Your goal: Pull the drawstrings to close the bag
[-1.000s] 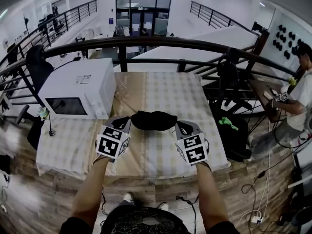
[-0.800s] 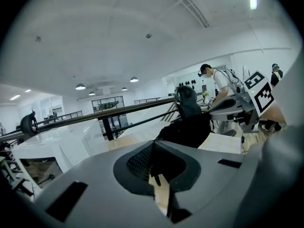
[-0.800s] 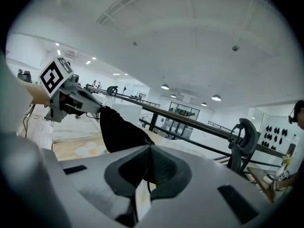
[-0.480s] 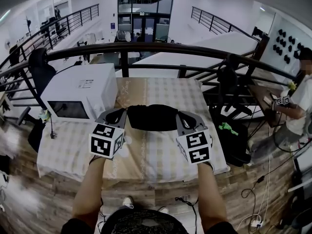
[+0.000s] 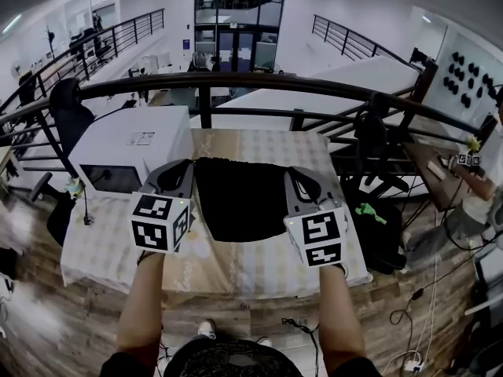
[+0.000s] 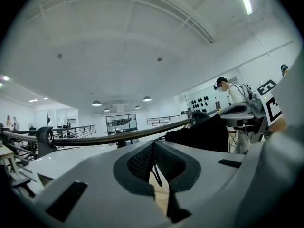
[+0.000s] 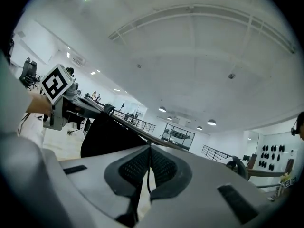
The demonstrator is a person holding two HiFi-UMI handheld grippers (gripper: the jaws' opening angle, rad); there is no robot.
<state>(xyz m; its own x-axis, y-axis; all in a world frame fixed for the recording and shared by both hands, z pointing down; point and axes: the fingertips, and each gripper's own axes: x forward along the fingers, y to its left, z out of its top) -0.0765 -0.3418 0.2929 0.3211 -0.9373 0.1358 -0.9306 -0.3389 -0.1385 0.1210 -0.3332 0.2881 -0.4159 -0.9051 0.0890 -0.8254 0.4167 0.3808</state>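
Drawstring bag (image 5: 240, 203) hangs spread wide, not cinched yet. My left gripper (image 6: 153, 152) and right gripper (image 7: 150, 159) each pinch a cord (image 6: 156, 177).

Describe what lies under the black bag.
The checked tablecloth shows around the black bag. The stretch directly beneath the bag is covered, so anything lying there cannot be seen.
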